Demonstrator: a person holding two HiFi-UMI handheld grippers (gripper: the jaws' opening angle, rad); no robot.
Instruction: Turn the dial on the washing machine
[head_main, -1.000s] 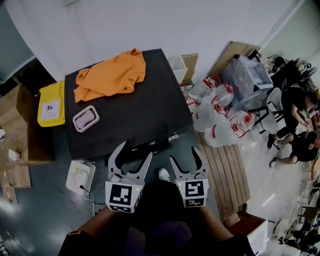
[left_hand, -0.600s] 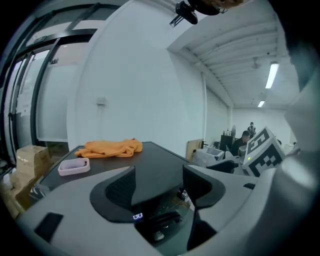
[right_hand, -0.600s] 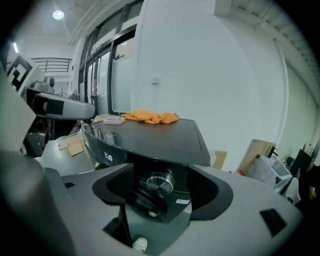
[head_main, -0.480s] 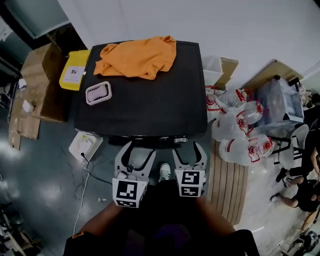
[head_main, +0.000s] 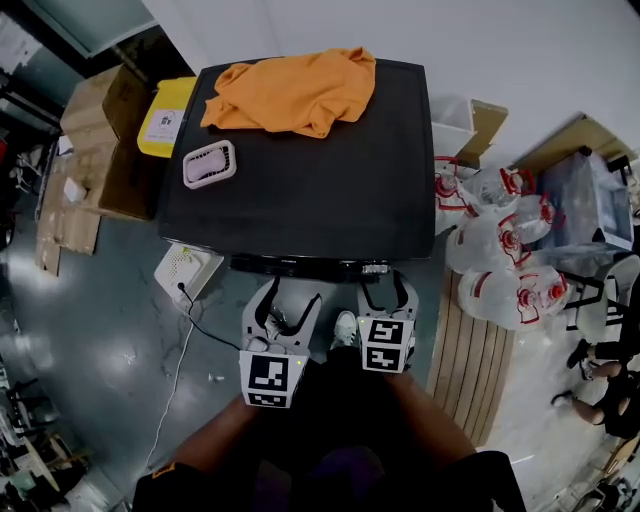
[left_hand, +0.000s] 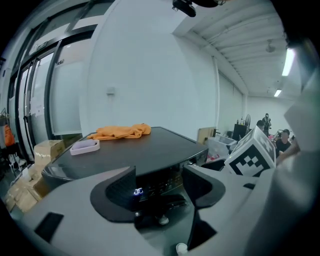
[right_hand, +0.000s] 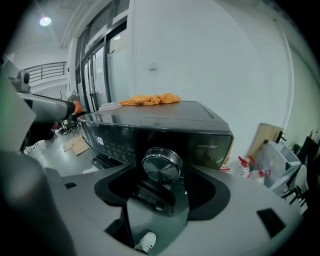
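Observation:
The black washing machine (head_main: 330, 190) stands in front of me, its control panel along the near edge. Its round metal dial (right_hand: 161, 164) sits at the panel's right end, and it fills the gap ahead of my right gripper (right_hand: 162, 187). That gripper's jaws have just been closing a little; they stand open on either side of the dial without pressing on it. In the head view the right gripper (head_main: 386, 293) is just below the panel's right end. My left gripper (head_main: 285, 300) is open and empty, facing the lit display (left_hand: 138, 191).
An orange cloth (head_main: 295, 90) and a pink tray (head_main: 209, 164) lie on the machine's lid. A yellow box (head_main: 168, 118) and cardboard boxes (head_main: 100, 140) stand to the left. A white device (head_main: 186, 272) sits on the floor. Plastic bags (head_main: 500, 250) and a wooden pallet (head_main: 470, 350) are to the right.
Both grippers have sunk and come up to the machine's front edge. The head view has swung so the machine stands square ahead.

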